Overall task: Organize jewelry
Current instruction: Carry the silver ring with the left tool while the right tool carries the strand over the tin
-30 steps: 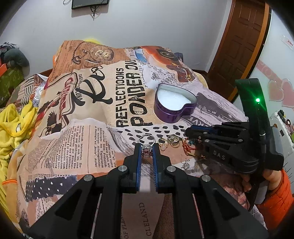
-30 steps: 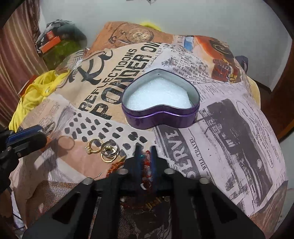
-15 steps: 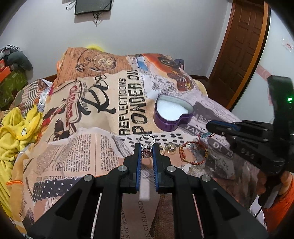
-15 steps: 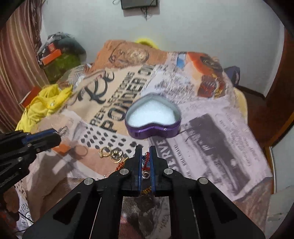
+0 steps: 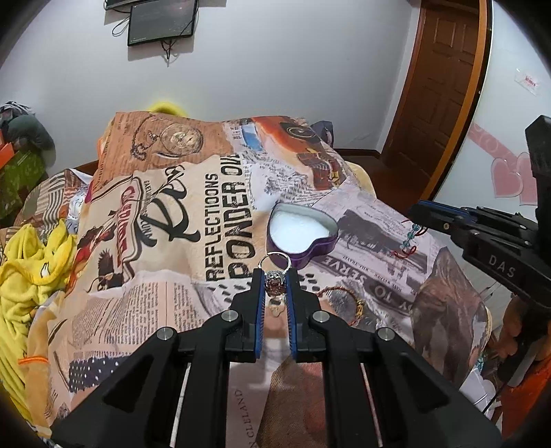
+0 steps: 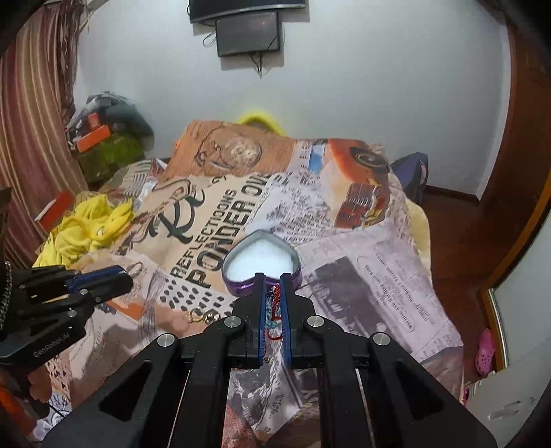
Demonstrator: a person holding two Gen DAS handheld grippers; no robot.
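Note:
My left gripper (image 5: 274,275) is shut on a silver ring with a dark red stone (image 5: 274,284), held above the bed. My right gripper (image 6: 272,281) is shut on a red cord bracelet with blue beads (image 6: 273,303); the bracelet dangles from it in the left wrist view (image 5: 409,239). A purple heart-shaped tin (image 5: 301,234) with white foam lies open on the blanket, just beyond both grippers; it also shows in the right wrist view (image 6: 261,263). Gold rings (image 6: 203,315) and another red-gold bracelet (image 5: 341,303) lie on the blanket.
The printed newspaper-style blanket (image 5: 155,275) covers the bed. Yellow cloth (image 5: 24,262) lies at the left edge. A wooden door (image 5: 444,89) stands at the right, and a dark screen (image 6: 248,32) hangs on the far wall.
Both grippers have risen away from the blanket. The right gripper lifted the red beaded bracelet off the pile. The left gripper kept hold of the ring.

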